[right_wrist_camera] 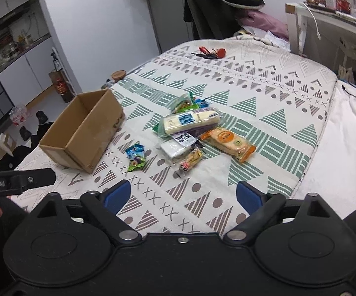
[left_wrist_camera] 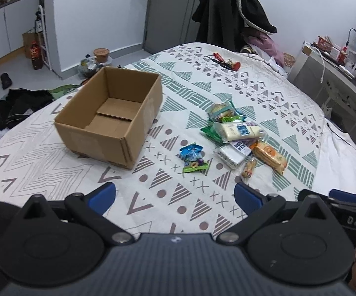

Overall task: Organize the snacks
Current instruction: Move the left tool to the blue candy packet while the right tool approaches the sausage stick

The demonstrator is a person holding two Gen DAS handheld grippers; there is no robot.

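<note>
Blue-padded fingers [left_wrist_camera: 103, 196] of the left gripper [left_wrist_camera: 175, 194] stand wide apart over the patterned bedspread [left_wrist_camera: 264, 91], with nothing between them. Snacks lie ahead of the jaws, well apart from the pads: a small blue-and-green packet [left_wrist_camera: 193, 158] at about twelve o'clock, and the main snack pile [left_wrist_camera: 239, 135] toward one o'clock. A brown cardboard box [left_wrist_camera: 108, 120], open-topped and bare inside, sits at about eleven o'clock, just beside the small packet.

From the right wrist, the right gripper [right_wrist_camera: 182, 194] is likewise released, its pads spread over bare bedspread and gripping nothing. Here the pile lies at twelve o'clock, the small packet [right_wrist_camera: 135, 156] at eleven, the box [right_wrist_camera: 84, 133] at ten.

On top of the pile is a long pale bar in clear wrap with a blue label [right_wrist_camera: 190, 122]. Beside it lie an orange-wrapped cracker pack [right_wrist_camera: 228, 143], a silvery-white pack [right_wrist_camera: 174, 148] and a small tan packet [right_wrist_camera: 191, 160] nearest the jaws. Green and blue wrappers [right_wrist_camera: 190, 102] show at the far end. All the snacks rest on the bedspread, outside the box.
</note>
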